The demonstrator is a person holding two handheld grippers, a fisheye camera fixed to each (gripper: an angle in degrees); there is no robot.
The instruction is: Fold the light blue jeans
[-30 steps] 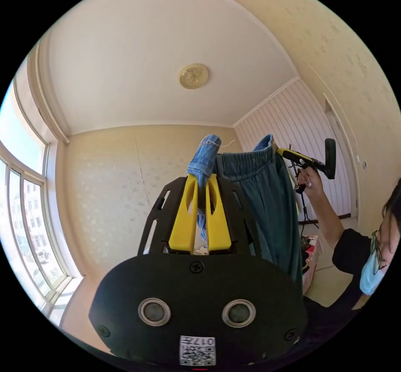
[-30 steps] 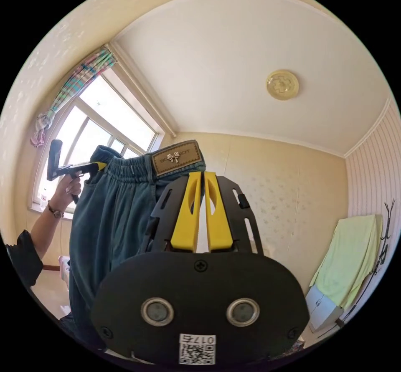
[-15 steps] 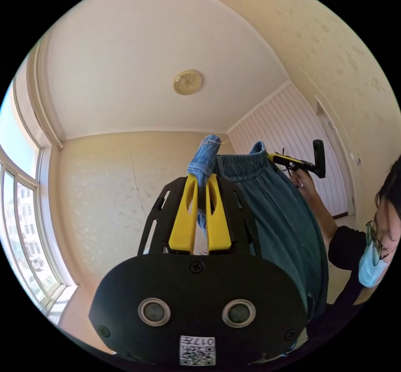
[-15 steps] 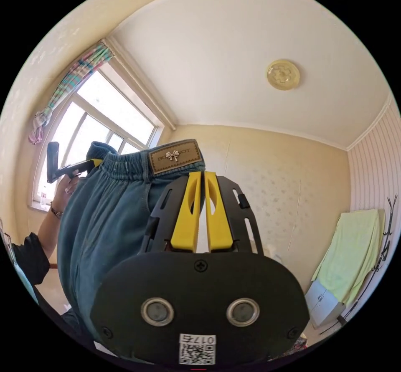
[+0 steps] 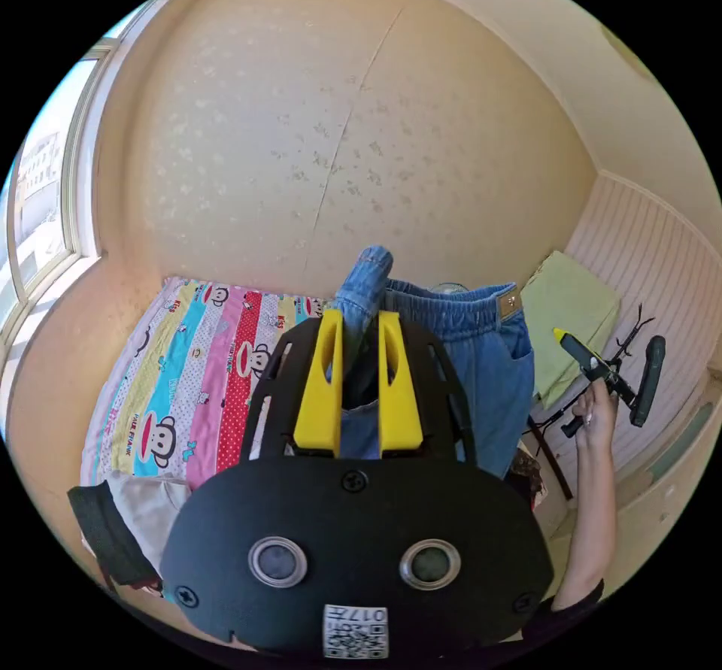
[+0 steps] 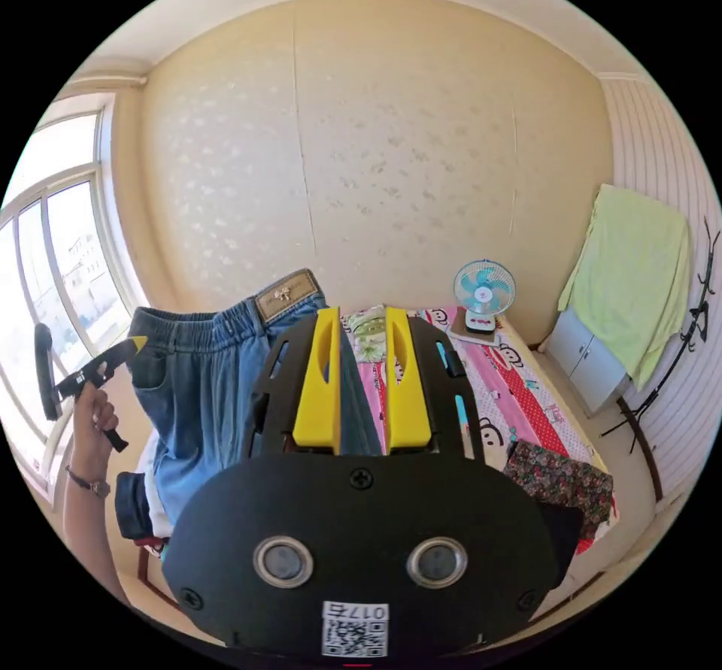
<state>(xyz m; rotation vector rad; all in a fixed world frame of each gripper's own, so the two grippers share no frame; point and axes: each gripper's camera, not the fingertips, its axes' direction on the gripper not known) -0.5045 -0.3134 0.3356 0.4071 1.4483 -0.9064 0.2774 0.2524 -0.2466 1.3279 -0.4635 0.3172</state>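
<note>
Aloft, light blue denim jeans (image 5: 481, 354) hang above the striped cartoon-print bed (image 5: 195, 377)
Both yellow-jawed grippers, left (image 5: 359, 320) and right (image 6: 359, 316), stand released with jaws parted, waistband cloth loose between them

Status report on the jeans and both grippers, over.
Right gripper open, denim in its gap. Left gripper around a waistband fold, grip unclear. Jeans aloft, bed beyond. Nothing blocking.
</note>
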